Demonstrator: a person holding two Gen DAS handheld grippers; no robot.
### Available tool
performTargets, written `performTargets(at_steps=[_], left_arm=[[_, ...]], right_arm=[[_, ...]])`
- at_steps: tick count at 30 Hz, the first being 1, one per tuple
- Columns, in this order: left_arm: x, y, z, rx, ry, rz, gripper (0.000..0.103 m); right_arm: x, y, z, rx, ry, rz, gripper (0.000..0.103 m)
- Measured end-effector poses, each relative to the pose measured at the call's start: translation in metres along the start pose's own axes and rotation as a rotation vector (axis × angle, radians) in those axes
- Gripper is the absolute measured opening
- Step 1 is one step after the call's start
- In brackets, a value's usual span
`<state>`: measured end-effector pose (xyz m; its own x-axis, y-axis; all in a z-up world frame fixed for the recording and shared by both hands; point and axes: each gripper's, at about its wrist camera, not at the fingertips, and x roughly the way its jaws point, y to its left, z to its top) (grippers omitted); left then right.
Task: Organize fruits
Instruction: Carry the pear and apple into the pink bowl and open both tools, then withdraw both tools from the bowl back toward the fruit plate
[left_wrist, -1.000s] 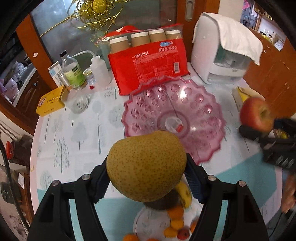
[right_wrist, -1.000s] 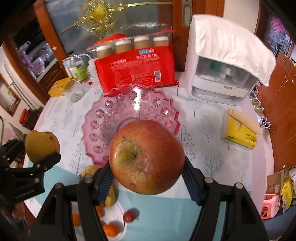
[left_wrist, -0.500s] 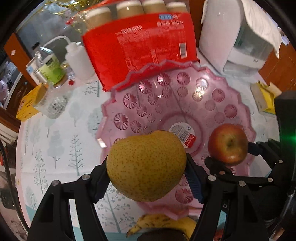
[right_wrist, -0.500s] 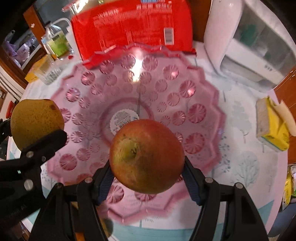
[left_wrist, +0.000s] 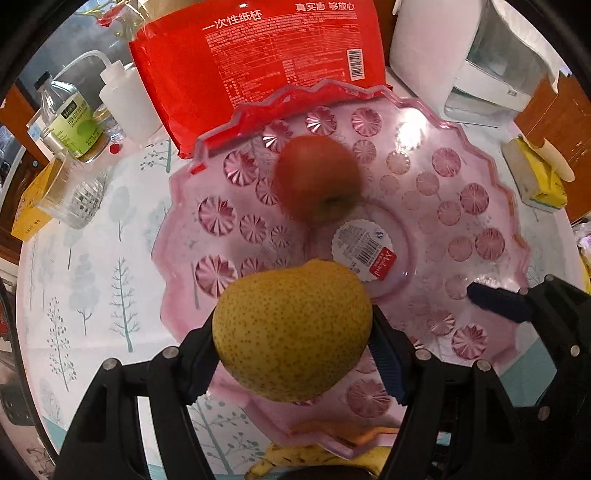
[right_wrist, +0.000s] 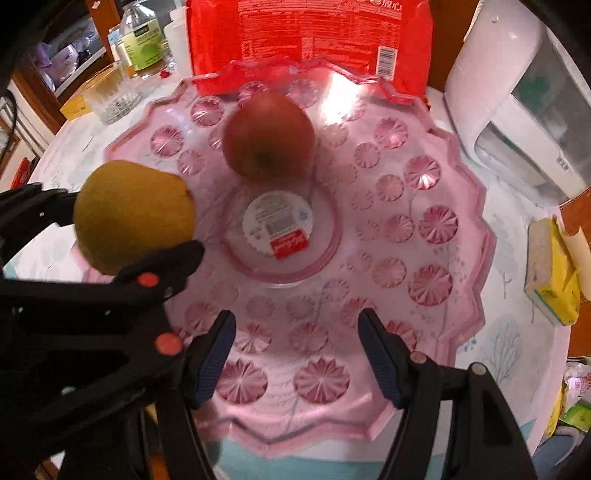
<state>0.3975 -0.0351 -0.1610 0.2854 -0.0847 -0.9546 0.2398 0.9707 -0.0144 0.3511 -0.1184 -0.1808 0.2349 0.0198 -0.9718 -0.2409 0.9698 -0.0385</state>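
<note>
My left gripper (left_wrist: 295, 347) is shut on a yellow-brown pear (left_wrist: 291, 328) and holds it over the near left part of the pink scalloped fruit plate (left_wrist: 480, 236). The pear also shows in the right wrist view (right_wrist: 133, 218). A red apple (right_wrist: 269, 136) lies loose on the plate's far side, blurred; in the left wrist view it is the apple (left_wrist: 317, 179) beyond the pear. My right gripper (right_wrist: 297, 354) is open and empty over the plate's near rim (right_wrist: 476, 229), its tip showing in the left wrist view (left_wrist: 495, 299).
A red paper-cup pack (left_wrist: 258, 66) stands behind the plate. A white appliance (right_wrist: 517, 122) is at the back right, a yellow tissue pack (right_wrist: 554, 273) to the right. Bottles (left_wrist: 70, 122) and a glass (right_wrist: 110, 96) stand at the back left. A banana (left_wrist: 317, 458) lies below the plate's near edge.
My right gripper has opened and let go of the apple, which now lies on the plate's far side. Both grippers have moved closer in over the plate. The left still holds the pear.
</note>
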Motion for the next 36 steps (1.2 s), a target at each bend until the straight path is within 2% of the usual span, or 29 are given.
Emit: performTargets(at_steps=[10,14,16,17,19,21,24,28,36], left_arm=[[-0.01,-0.008,-0.019,0.031,0.03,-0.003,0.072],[-0.017,-0.015,-0.03,0.045,0.029,-0.002,0.072],[-0.023,-0.021,-0.036,0.052,0.028,0.022,0.076],[-0.028,-0.023,-0.037,0.048,0.014,0.028,0.08],[-0.045,-0.026,-0.04,0.05,-0.045,0.048,0.096],[-0.063,-0.028,-0.041,0.049,-0.097,0.051,0.103],[-0.083,-0.029,-0.042,0.037,-0.128,0.045,0.103],[-0.103,-0.03,-0.049,0.029,-0.154,0.038,0.103],[-0.14,-0.04,-0.072,0.02,-0.181,0.029,0.103]], right_arm=[[-0.01,0.005,-0.027,0.008,0.057,0.046,0.07],[-0.018,0.002,-0.04,0.025,0.034,0.06,0.069],[-0.024,-0.003,-0.045,0.058,0.018,0.082,0.069],[-0.027,-0.005,-0.048,0.067,0.013,0.088,0.069],[-0.036,-0.01,-0.055,0.079,-0.016,0.082,0.069],[-0.047,-0.016,-0.061,0.094,-0.043,0.081,0.069],[-0.065,-0.025,-0.069,0.12,-0.083,0.091,0.069],[-0.082,-0.026,-0.077,0.111,-0.127,0.061,0.069],[-0.103,-0.01,-0.079,0.069,-0.19,0.026,0.069]])
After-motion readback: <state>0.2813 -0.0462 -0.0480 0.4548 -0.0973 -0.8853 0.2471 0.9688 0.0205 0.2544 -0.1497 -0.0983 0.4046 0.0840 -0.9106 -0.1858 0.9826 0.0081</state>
